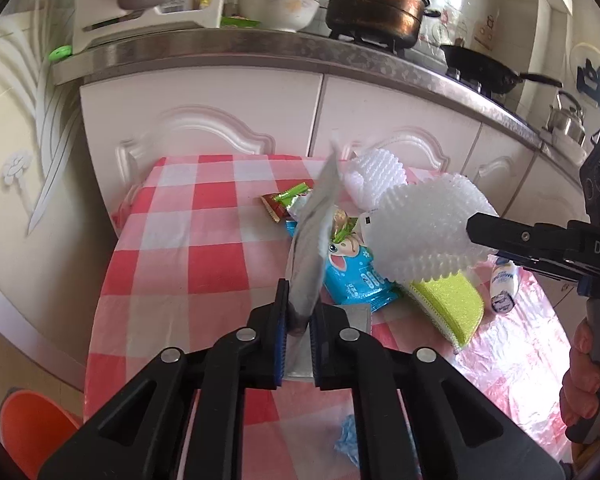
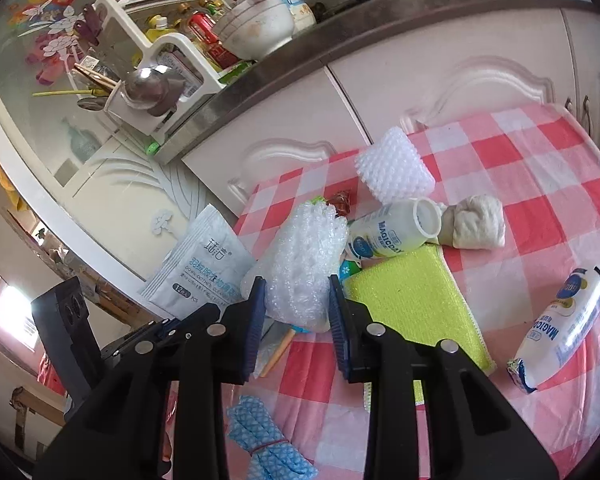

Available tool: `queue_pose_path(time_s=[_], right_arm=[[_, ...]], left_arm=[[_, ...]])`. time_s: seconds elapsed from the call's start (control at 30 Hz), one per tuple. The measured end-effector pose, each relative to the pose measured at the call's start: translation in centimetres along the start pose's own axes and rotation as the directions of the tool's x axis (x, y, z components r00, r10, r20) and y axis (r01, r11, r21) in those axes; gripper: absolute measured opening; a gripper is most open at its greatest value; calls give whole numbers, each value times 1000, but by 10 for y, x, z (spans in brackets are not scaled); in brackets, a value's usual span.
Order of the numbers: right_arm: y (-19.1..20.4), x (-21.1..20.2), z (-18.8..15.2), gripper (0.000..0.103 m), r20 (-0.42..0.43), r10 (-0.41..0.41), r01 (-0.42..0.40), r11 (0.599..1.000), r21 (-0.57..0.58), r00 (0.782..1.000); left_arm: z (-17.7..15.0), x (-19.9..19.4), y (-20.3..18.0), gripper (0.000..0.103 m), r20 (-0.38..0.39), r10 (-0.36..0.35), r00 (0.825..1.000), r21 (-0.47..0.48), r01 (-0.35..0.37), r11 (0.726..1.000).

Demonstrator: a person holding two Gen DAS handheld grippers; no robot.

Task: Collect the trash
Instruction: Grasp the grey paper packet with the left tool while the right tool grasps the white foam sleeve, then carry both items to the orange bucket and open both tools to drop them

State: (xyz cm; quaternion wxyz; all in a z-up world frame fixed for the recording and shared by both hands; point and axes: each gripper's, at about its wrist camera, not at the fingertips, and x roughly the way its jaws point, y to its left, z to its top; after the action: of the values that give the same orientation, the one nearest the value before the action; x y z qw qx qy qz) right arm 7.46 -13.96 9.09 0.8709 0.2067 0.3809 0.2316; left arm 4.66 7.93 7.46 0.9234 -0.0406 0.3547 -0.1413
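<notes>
Fingers of the left gripper [image 1: 300, 316] pinch a flat, glossy grey-white sachet [image 1: 312, 240] at lower centre. Right gripper [image 2: 296, 312] clamps soft white foam netting [image 2: 304, 264] above the checked worktop [image 2: 540, 176].

The right gripper [image 2: 296, 312] is clamped on a white foam net sleeve [image 2: 304, 264], lifted over the checked bench [image 2: 540, 168]. Just beside it lie a yellow-green cloth [image 2: 412, 296] and an open white bottle [image 2: 392, 230]. A second bottle [image 2: 560, 328] lies near the right edge.
</notes>
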Motion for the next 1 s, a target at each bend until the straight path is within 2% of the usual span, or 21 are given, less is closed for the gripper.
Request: queue_pose_path(time_s=[0.2,0.4,0.53,0.6,0.7,0.83,1.0], right_arm=[[32,-9,-1,32,24,-1,3,997,-81,1000],[69,4,-13,32,-25,51,-54,989,-136,998],[106,22,-28,32,-96,103,-119,975,-190,990],[126,32,-37,32,-135,128,-155,964,-217,983],[158,53,-54,33,-211,161,-214,941,-263,964],[208,88,-82,33,-321,188,-294,898,-326,928],[253,128,-117,37,-428,174,-353,852,-386,887]], left_arm=[[-8,-35,23,9,48,-10,999,-81,14,997],[-22,-77,51,9,98,7,995,-140,7,990],[-37,-112,77,9,120,59,991,-183,-37,982],[-48,-131,94,9,115,109,987,-203,-84,976],[-68,-153,122,9,90,196,976,-234,-171,957],[-100,-170,159,9,23,296,955,-289,-277,916],[-136,-168,199,9,-65,346,936,-359,-345,867]])
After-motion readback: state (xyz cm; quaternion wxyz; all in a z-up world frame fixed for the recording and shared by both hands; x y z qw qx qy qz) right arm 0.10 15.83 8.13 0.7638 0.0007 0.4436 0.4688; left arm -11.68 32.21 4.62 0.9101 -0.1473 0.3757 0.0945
